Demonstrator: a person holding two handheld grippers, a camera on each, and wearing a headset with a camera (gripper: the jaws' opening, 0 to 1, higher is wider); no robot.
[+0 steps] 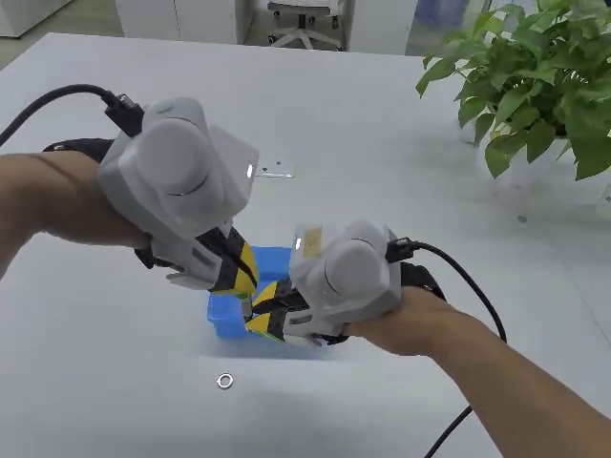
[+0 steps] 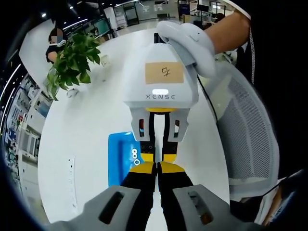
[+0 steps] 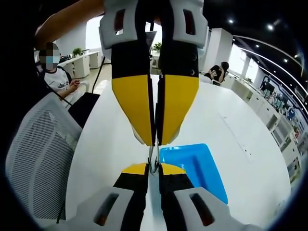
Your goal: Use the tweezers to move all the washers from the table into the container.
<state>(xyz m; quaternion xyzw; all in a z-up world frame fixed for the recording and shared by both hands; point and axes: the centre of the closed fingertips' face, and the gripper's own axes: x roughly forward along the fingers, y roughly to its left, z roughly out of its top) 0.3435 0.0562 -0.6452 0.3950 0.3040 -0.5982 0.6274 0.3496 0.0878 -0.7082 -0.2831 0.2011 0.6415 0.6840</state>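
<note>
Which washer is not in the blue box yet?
The lone washer lying on the white table, in front of the blue container. The two other washers sit inside that container.

A white bench (image 1: 382, 124) is seen, plain and matte across its whole top. A blue container (image 1: 225, 322) is set on it, towards the near side, and is partly covered in the head view. One washer (image 1: 224, 381) is laid flat on the bare top just in front of the container, on the person's side, apart from it. A small clear piece (image 1: 275, 171) is seen beyond the container, well apart from it. A potted plant (image 1: 535, 86) is placed far beyond the container and to its right, close to the far edge. Between plant and container the top is bare.
</note>
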